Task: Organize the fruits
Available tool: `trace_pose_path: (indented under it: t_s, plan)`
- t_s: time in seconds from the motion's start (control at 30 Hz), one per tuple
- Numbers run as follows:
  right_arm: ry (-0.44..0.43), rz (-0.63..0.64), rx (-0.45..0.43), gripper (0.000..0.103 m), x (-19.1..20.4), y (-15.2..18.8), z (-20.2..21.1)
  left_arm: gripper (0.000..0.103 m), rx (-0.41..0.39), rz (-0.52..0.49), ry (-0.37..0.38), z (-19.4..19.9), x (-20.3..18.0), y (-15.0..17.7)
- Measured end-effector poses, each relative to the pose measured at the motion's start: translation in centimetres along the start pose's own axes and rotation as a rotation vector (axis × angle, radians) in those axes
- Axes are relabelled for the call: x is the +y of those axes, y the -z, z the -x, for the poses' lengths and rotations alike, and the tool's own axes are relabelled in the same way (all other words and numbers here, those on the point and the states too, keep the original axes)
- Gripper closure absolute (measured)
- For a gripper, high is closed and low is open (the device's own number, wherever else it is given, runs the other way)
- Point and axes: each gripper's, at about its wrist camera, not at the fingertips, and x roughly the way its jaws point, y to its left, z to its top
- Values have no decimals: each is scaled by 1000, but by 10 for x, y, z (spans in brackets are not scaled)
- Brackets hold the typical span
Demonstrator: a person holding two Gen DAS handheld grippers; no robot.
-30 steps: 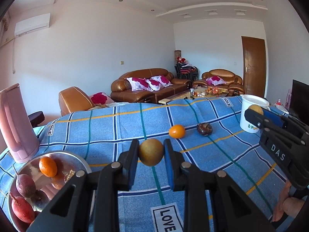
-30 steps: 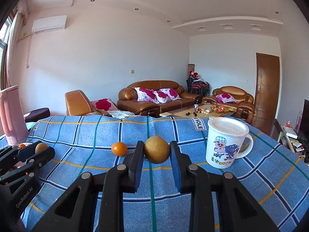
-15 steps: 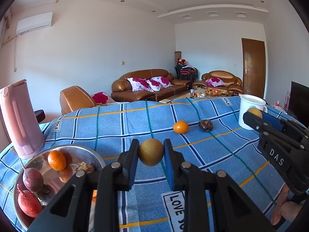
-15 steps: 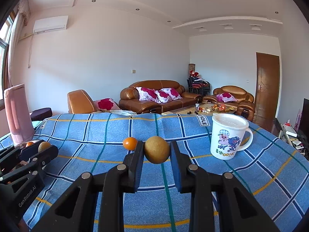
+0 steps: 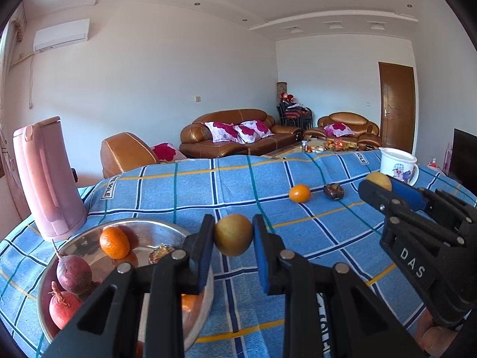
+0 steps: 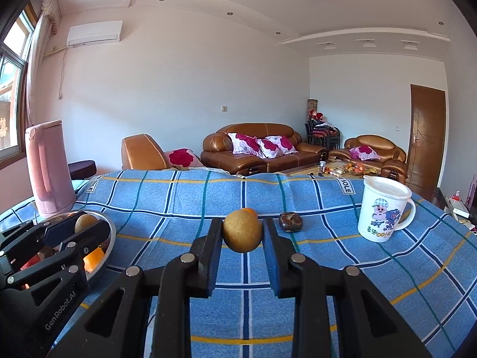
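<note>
My left gripper (image 5: 233, 238) is shut on a yellow-brown round fruit (image 5: 233, 234), held above the table just right of a metal bowl (image 5: 167, 226). The bowl holds an orange (image 5: 114, 242), two red root vegetables (image 5: 73, 273) and other pieces. My right gripper (image 6: 242, 235) is shut on a second yellow-brown fruit (image 6: 242, 231), held over the middle of the table. A loose orange (image 5: 299, 193) and a dark wrinkled fruit (image 5: 333, 191) lie on the blue checked cloth (image 5: 193, 197). In the right wrist view the orange (image 6: 250, 210) is mostly hidden behind the held fruit.
A pink kettle (image 5: 47, 179) stands at the left behind the bowl. A white cartoon mug (image 6: 383, 213) stands at the right. The right gripper's body (image 5: 423, 238) fills the right side of the left wrist view. Sofas stand beyond the table.
Both grippers have moved left with their fruits. The bowl has come nearer to the left gripper, and the loose orange has slid behind the right gripper's fruit.
</note>
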Motion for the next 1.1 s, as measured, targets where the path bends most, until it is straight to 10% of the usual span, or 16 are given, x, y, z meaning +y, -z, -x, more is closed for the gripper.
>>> trace_pose_path:
  t_s: [1.1]
  plan:
    - [-213,64,27,74,151,-7,-34,76,65,104,-157,6,122,10]
